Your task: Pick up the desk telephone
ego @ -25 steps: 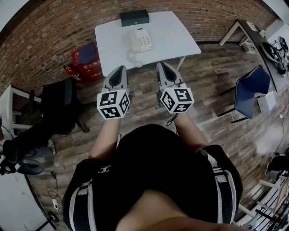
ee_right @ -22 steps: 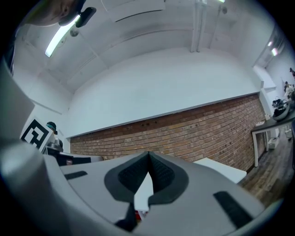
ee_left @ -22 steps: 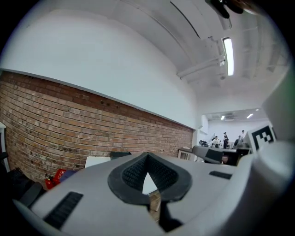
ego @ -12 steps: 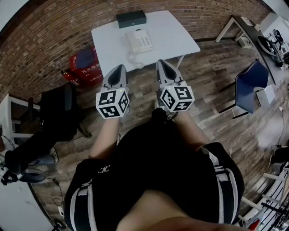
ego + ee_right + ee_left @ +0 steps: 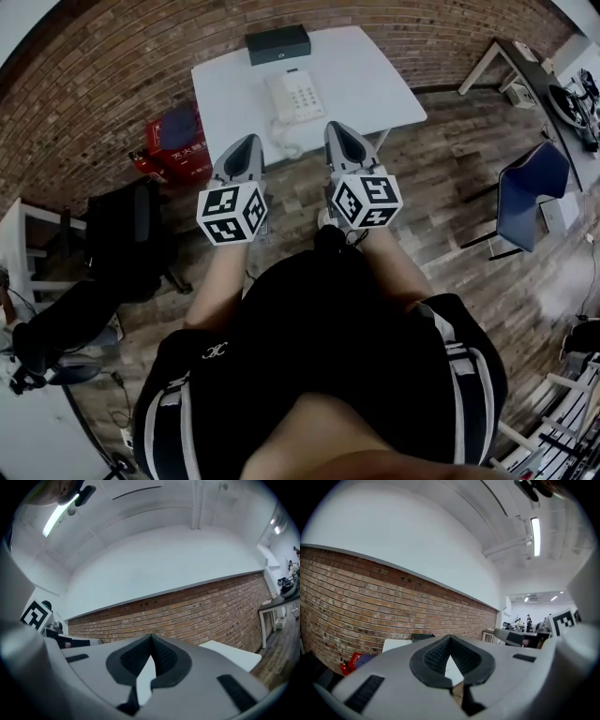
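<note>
both arms reach forward side by side, left tool [image 5: 246, 153] and right tool [image 5: 342, 141] closed and empty.

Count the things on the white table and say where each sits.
2. The white desk telephone sits near the middle of the table; a dark box lies at the far edge by the brick wall. Small items could escape this view.

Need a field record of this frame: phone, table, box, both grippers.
table: white, by a brick wall
phone: white, on the table, untouched
box: dark, behind the phone at the table's far edge
left gripper: shut, empty, short of the phone
right gripper: shut, empty, short of the phone
</note>
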`<state>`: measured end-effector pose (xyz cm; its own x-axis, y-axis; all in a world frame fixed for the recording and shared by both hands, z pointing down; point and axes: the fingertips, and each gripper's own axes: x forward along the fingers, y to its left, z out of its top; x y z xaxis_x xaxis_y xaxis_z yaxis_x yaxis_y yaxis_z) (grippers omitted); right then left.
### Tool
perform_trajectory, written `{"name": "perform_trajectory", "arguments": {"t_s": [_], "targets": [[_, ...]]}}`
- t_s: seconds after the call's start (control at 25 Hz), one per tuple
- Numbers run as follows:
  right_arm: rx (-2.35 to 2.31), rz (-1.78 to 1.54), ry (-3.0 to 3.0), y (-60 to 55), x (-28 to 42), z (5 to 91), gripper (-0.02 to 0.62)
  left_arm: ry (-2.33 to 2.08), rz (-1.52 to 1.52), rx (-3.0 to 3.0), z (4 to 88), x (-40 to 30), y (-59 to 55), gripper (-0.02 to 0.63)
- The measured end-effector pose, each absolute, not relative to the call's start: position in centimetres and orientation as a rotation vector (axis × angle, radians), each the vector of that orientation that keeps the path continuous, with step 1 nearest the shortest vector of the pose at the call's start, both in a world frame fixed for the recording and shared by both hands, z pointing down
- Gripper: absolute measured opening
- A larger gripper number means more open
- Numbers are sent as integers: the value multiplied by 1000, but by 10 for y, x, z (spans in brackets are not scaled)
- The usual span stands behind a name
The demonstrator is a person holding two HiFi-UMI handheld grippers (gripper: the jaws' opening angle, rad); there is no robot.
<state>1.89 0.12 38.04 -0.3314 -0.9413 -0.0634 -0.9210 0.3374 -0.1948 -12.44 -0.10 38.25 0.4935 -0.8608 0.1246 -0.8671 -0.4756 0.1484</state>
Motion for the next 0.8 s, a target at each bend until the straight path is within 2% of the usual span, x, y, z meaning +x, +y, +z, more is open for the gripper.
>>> {"name": "perform_trajectory", "arguments": {"t_s": [0.8], "targets": [[-1600, -351, 2591, -192, 63, 422, -2, -1596, 200, 2353, 424, -81, -175, 0]]}}
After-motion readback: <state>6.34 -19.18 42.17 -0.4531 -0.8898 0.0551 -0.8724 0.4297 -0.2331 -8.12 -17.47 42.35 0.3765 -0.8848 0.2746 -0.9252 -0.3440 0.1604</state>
